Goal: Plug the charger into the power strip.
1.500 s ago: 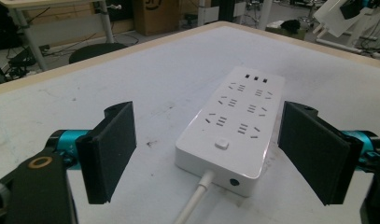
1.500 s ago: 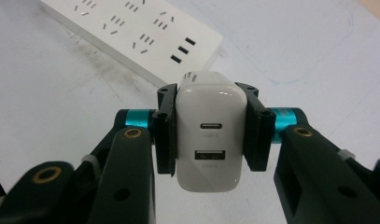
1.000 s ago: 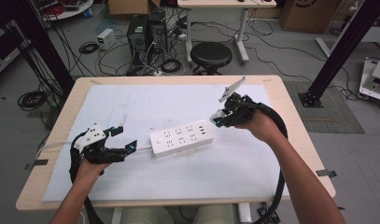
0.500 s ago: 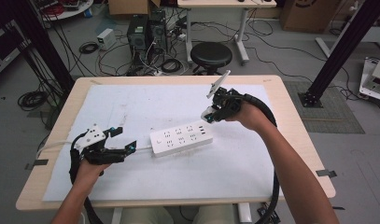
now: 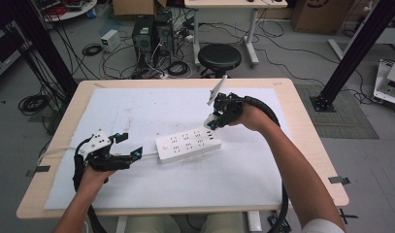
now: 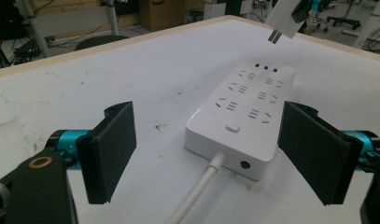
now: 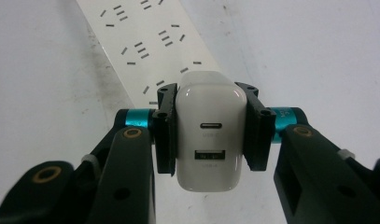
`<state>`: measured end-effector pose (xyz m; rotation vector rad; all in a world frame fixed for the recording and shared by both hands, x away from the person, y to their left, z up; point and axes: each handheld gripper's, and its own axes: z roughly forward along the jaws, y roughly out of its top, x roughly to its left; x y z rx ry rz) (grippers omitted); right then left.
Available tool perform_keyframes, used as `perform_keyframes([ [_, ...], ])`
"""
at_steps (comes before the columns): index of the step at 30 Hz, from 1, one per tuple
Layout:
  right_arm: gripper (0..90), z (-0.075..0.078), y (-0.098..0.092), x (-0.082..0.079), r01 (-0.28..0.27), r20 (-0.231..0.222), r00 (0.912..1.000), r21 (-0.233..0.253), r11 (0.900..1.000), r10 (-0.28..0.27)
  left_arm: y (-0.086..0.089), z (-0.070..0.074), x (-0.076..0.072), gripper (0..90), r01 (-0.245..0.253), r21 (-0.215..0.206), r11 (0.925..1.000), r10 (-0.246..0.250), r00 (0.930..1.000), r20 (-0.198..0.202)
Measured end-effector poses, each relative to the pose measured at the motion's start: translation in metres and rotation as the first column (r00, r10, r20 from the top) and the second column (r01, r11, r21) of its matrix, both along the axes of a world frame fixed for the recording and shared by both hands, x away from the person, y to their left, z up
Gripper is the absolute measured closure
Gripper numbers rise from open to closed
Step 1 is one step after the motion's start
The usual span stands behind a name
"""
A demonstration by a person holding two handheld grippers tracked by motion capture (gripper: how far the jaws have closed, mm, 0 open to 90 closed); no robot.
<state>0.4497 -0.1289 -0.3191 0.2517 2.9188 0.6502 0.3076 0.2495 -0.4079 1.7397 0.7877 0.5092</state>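
Observation:
A white power strip [image 5: 188, 144] lies mid-table on the white sheet, its cord running left; it also fills the middle of the left gripper view [image 6: 246, 116] and the top of the right gripper view [image 7: 145, 42]. My right gripper [image 5: 213, 121] hangs just above the strip's right end, shut on a white USB charger [image 7: 208, 135] with its prongs [image 6: 275, 36] pointing down. My left gripper [image 5: 129, 145] rests open at the strip's cord end, its pads [image 6: 110, 151] spread wide on either side.
The wooden table [image 5: 302, 126] carries a white sheet [image 5: 137, 107]. A black stool [image 5: 219, 57], computer towers [image 5: 149, 30] and tangled floor cables stand beyond the far edge. A black cable [image 5: 270, 111] loops over my right forearm.
My right gripper has carried the charger leftward and lower, from beyond the strip's right end to just above it. The left gripper has stayed put.

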Motion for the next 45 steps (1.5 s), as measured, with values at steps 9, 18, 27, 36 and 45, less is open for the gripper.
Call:
perform_keyframes([
  [9, 63.4, -0.012, 0.024, 0.010, -0.131, -0.008, 0.9914, -0.066, 0.989, 0.130, 0.005, -0.003, 0.000, 19.4, -0.004, -0.004, 1.0000, 0.004, 1.0000, -0.008],
  [18, 63.4, -0.022, 0.039, 0.016, -0.228, 0.002, 0.9732, -0.122, 0.966, 0.230, 0.007, -0.006, 0.002, 19.4, -0.005, -0.010, 0.9999, 0.005, 0.9999, -0.016],
  [27, 63.4, -0.030, 0.046, 0.017, -0.275, -0.002, 0.9608, -0.149, 0.950, 0.277, 0.007, -0.007, 0.003, 19.4, -0.001, -0.019, 0.9998, 0.001, 0.9999, -0.015],
  [36, 63.6, -0.030, 0.069, 0.014, -0.370, -0.004, 0.9228, -0.286, 0.884, 0.385, 0.006, -0.007, 0.004, 19.4, -0.003, -0.020, 0.9998, 0.003, 0.9999, -0.016],
  [45, 63.6, -0.035, 0.086, 0.011, -0.349, -0.029, 0.9305, -0.372, 0.860, 0.365, 0.005, -0.006, 0.002, 19.5, -0.003, -0.026, 0.9996, 0.003, 0.9999, -0.013],
])
